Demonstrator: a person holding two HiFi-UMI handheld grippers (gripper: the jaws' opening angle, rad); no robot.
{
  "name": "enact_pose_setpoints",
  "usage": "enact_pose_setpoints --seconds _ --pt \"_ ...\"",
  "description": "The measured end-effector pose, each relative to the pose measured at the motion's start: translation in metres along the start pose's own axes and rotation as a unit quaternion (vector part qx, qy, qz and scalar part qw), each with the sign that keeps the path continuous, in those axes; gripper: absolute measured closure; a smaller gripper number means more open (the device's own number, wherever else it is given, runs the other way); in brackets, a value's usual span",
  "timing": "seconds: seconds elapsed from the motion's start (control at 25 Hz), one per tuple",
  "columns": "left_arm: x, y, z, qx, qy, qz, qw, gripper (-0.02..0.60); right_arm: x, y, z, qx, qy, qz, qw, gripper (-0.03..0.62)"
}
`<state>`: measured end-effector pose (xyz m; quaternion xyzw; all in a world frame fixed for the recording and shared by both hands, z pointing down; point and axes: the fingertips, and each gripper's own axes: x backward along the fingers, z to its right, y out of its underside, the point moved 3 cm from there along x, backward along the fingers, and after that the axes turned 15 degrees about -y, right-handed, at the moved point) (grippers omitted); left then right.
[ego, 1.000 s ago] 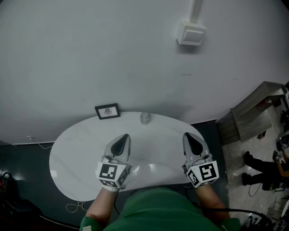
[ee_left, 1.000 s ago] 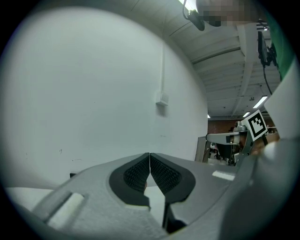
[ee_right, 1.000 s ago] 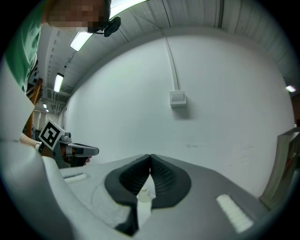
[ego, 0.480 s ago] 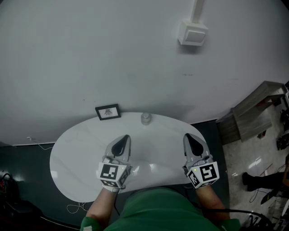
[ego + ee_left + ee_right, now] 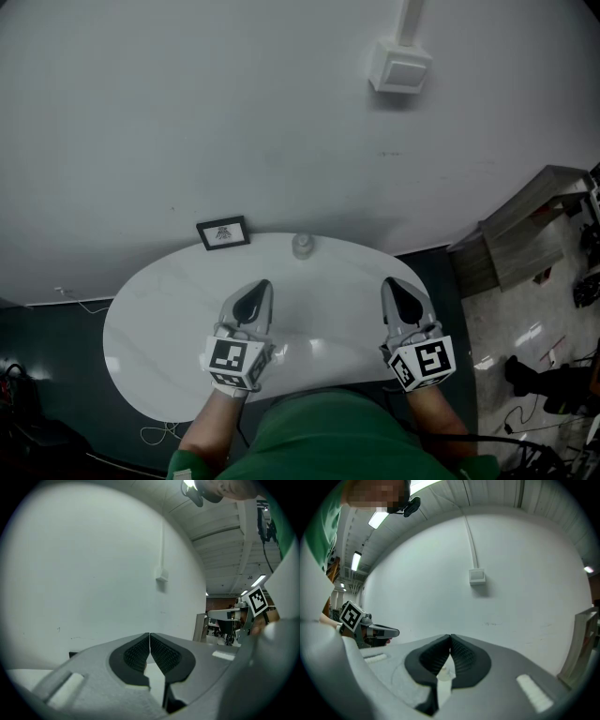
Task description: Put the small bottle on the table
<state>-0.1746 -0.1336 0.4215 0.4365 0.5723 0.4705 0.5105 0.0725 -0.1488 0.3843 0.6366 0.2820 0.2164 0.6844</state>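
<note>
The small clear bottle (image 5: pixel 302 246) stands upright near the far edge of the white oval table (image 5: pixel 169 309). My left gripper (image 5: pixel 258 284) hovers over the table's near middle, well short of the bottle, with its jaws closed tip to tip and nothing between them (image 5: pixel 149 634). My right gripper (image 5: pixel 392 283) is level with it toward the table's right end, also shut and empty (image 5: pixel 450 637). In the right gripper view a small pale shape (image 5: pixel 444 673) shows through the gap below the tips; I cannot tell whether it is the bottle.
A small black-framed picture (image 5: pixel 223 232) leans against the wall at the table's far left. A white box (image 5: pixel 399 67) is fixed high on the wall. A wooden step unit (image 5: pixel 525 239) stands on the floor to the right. Cables lie on the floor at left.
Both grippers stay where they were, shut. A person's legs at the right edge of the head view have moved away toward the lower right.
</note>
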Motion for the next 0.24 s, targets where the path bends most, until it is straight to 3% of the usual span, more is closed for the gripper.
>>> enact_pose_setpoints --seconds 0.24 --pt "-0.0020 0.0045 -0.0014 -0.015 0.001 -0.003 0.9999 0.569 -0.0007 0.0012 -0.0016 0.002 0.003 -0.002 1.000 0.592"
